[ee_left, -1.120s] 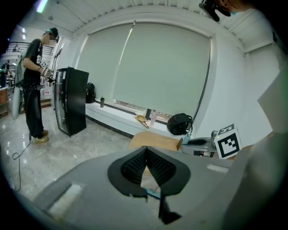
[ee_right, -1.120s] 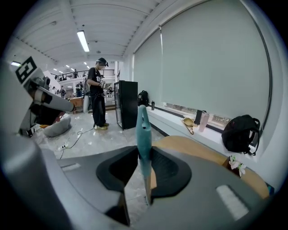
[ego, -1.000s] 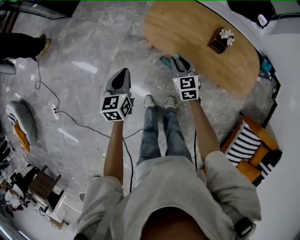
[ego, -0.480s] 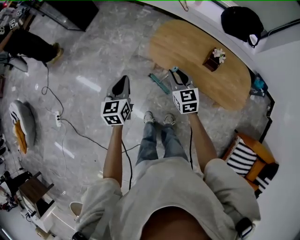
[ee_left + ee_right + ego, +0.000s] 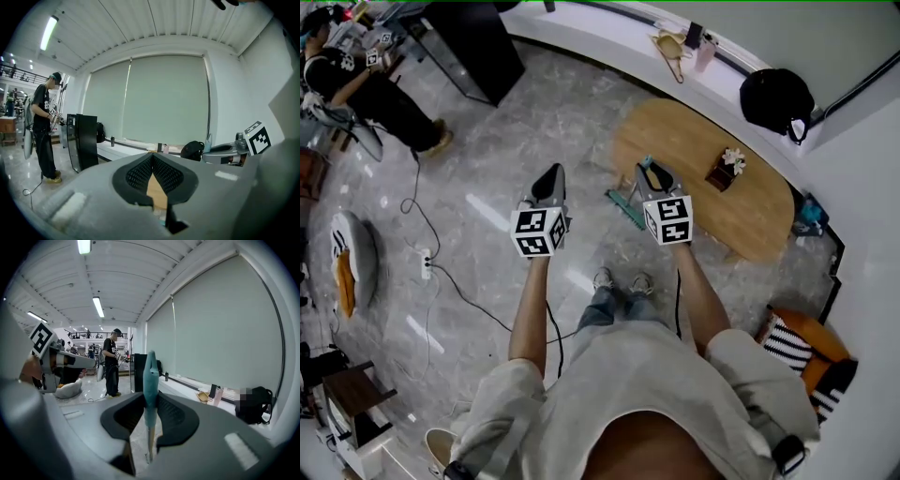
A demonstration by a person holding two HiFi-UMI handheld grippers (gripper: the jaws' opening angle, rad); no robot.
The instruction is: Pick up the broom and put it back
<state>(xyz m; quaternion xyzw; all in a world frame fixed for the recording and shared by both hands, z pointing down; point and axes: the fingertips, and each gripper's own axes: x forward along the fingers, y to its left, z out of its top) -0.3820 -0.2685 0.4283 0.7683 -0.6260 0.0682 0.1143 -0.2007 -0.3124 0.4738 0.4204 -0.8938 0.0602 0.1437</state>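
Right gripper (image 5: pixel 151 397) pinching the broom (image 5: pixel 150 373) by its handle, teal grip end poking up past the jaws, paler shaft dropping below them, teal lower part slanting under the gripper above the floor (image 5: pixel 506 141), left gripper (image 5: pixel 152 157) alongside, pressed together, empty.

Bright even light from ceiling tubes (image 5: pixel 98 307), glare on floor (image 5: pixel 485 212), fisheye-bent edges, dark vignetted corners

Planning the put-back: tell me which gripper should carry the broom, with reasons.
Right. The right gripper clamps the broom by its teal handle; the left gripper has its jaws together on nothing.
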